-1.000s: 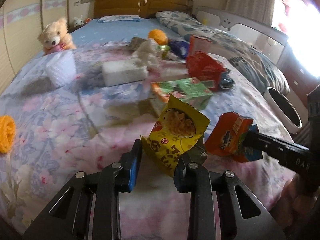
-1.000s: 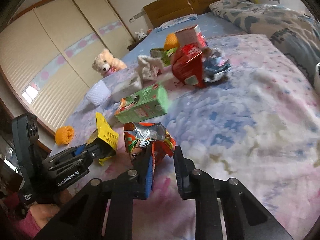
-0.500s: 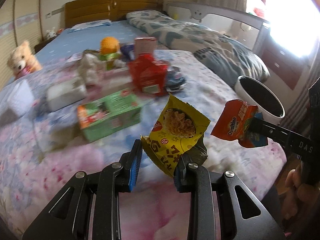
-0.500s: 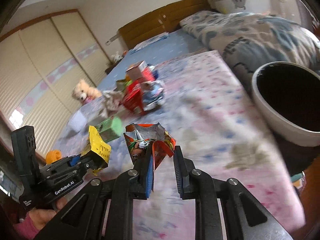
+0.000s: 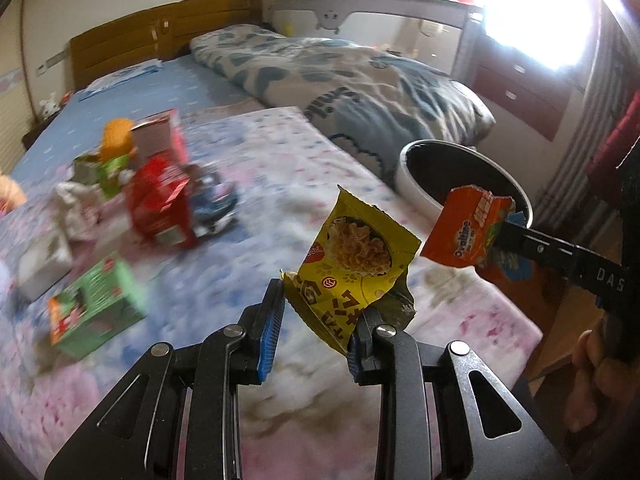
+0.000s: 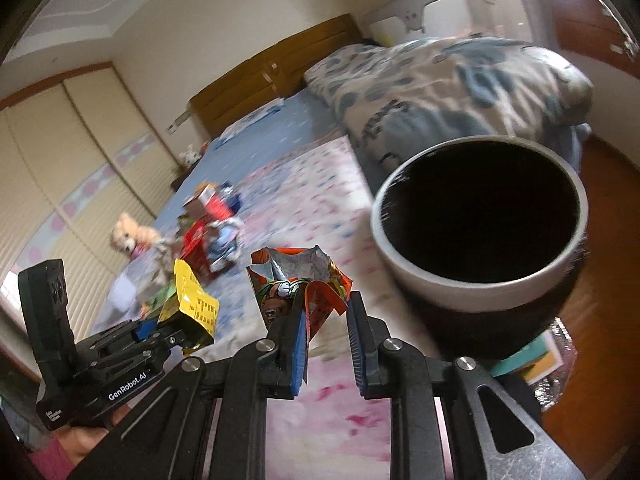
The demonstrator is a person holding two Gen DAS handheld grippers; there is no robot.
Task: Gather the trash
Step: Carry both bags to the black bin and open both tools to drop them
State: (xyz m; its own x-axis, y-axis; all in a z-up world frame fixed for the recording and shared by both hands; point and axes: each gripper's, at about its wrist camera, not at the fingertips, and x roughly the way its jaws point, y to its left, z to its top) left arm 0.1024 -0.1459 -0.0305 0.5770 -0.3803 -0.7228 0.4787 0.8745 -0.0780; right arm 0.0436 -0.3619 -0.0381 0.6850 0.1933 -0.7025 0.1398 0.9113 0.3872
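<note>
Left wrist view: the left gripper (image 5: 314, 330) grasps a yellow wrapper (image 5: 352, 266) at its lower edge; the wrapper stands up between the blue pads, over the near edge of a bed (image 5: 280, 184) with a flowered cover. To the right, the right gripper (image 5: 516, 236) reaches in from the side, clenched on an orange wrapper (image 5: 464, 236) with the word "Ovaltine". Just behind that wrapper, off the bed's right edge, stands a white bin (image 5: 404, 172) with a dark inside. On the left half of the bed lies more trash, blurred: a green box (image 5: 96, 312), a red box (image 5: 160, 204), a white box (image 5: 44, 260) and crumpled bits farther back. A folded quilt (image 5: 360, 84) lies at the far right, a wooden headboard (image 5: 160, 36) beyond.

Right wrist view: the right gripper (image 6: 326, 340) grasps the orange wrapper (image 6: 300, 284), its torn silver mouth upward; the wrapper sits against the left pad. The bin (image 6: 460, 292) is close at the right, its open mouth facing the camera. At lower left, a hand (image 6: 80, 444) holds the left gripper (image 6: 168, 328), clamped on the yellow wrapper (image 6: 192, 304). Farther back on the bed are the red box (image 6: 196, 244) and a teddy bear (image 6: 128, 236).
</note>
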